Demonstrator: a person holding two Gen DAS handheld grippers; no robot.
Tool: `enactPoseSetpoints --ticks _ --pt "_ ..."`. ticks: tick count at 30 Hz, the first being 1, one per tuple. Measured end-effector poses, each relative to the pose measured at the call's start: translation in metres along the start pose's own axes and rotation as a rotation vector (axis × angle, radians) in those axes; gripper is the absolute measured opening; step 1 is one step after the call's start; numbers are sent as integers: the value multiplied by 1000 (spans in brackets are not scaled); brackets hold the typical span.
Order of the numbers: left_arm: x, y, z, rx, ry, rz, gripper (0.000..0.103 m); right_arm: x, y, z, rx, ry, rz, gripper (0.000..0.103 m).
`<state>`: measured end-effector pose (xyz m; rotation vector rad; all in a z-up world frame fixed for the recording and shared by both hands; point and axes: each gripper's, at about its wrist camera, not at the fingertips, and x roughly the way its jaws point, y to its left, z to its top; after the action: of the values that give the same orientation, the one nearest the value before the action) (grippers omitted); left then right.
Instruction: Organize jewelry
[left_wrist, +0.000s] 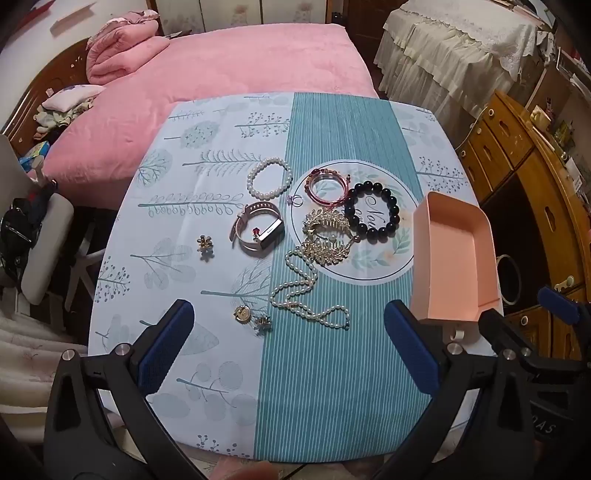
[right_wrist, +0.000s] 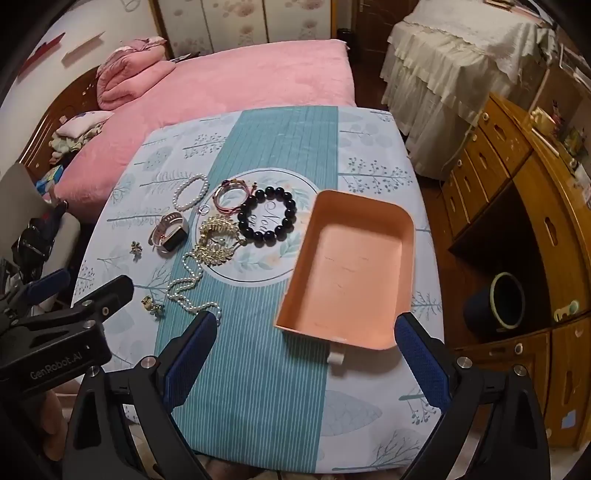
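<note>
Left wrist view shows my left hand-held gripper (left_wrist: 288, 345) with its blue pads spread as wide as they go and nothing between them, hanging over the near edge of the surface (left_wrist: 321, 406), which wears a teal-and-white leaf-print cloth. My right hand-held gripper (right_wrist: 306, 354) is just as wide apart and also empty.

Counting the jewelry from the left view, with the clock centred on the gold pieces: three bracelets, namely one white pearl bracelet (left_wrist: 269, 178) at eleven o'clock, one red bead bracelet (left_wrist: 328, 185) at twelve and one black bead bracelet (left_wrist: 373, 212) at two. One watch (left_wrist: 255, 230) lies at nine o'clock. Two gold leaf hair combs (left_wrist: 327, 236) lie touching each other at the centre. One long pearl necklace (left_wrist: 306, 291) trails from them toward six o'clock. One small ring (left_wrist: 294, 200) sits between the pearl and red bracelets. One flower earring (left_wrist: 205, 246) lies apart beyond the watch at nine, and two more small gold pieces (left_wrist: 253, 318) sit close together at seven; I cannot tell what they are.

One pink tray (right_wrist: 351, 273), empty, stands at three o'clock, apart from all the jewelry.

One pink bed (left_wrist: 236, 85) lies beyond the surface at twelve.
</note>
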<state>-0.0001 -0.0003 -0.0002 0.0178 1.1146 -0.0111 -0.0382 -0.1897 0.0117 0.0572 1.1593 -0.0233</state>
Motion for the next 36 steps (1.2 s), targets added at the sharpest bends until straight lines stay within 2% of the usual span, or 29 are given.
enactPoseSetpoints --ticks 6,15,36 --pt "0 3 0 -4 11 -29 102 4 10 6 -38 9 -10 98" --pt "4 -2 5 25 16 -3 100 2 11 8 -48 -7 6 98" --pt "13 7 13 14 35 -9 99 7 22 21 -67 -22 17 98"
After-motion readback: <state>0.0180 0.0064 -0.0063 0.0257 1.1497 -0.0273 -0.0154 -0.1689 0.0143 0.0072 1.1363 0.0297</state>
